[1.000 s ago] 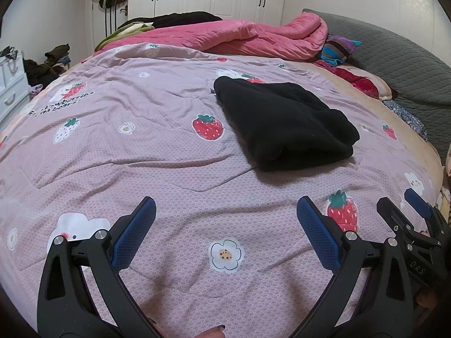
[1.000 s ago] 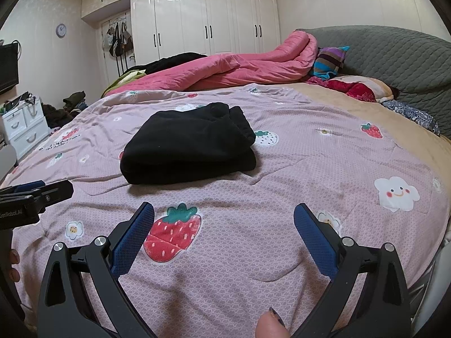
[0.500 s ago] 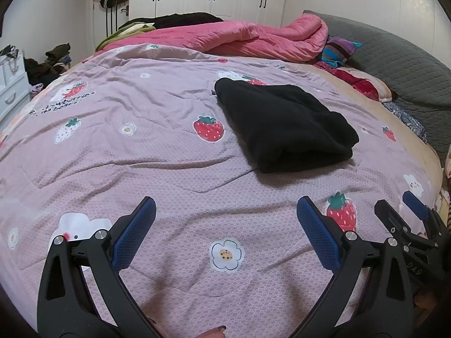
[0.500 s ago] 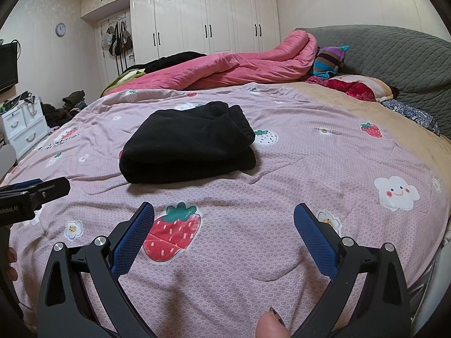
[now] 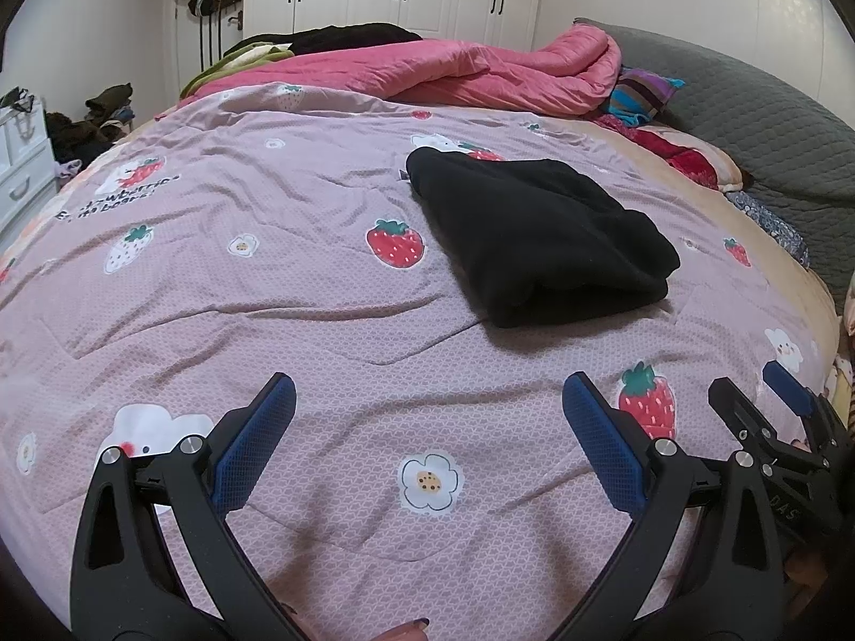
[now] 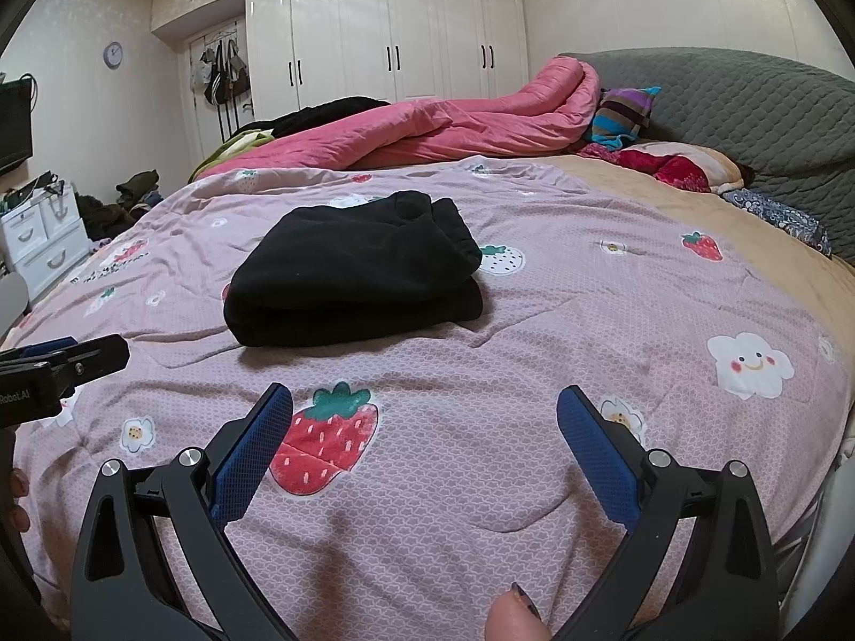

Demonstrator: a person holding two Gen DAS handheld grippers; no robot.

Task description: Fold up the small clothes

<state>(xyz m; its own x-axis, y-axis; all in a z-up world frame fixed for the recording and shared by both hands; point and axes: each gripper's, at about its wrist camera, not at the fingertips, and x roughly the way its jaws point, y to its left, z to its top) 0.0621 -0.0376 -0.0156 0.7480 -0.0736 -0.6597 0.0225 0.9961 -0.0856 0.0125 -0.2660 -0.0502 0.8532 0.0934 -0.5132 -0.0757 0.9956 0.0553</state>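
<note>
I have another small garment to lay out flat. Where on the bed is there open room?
Free: the quilt left of the folded black garment, and the strip between it and the two open hand-held grippers, left and right. Crowded: the far edge under the pink duvet, and the pillows by the headboard.

Quilt lettering (image 5: 115,203) unreadable — right gripper (image 5: 769,400) cut off

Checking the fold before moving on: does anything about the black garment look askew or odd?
Nothing stands out. The black garment lies folded in a compact stack on the strawberry bedspread, edges roughly aligned, clear of both open hand-held grippers.
</note>
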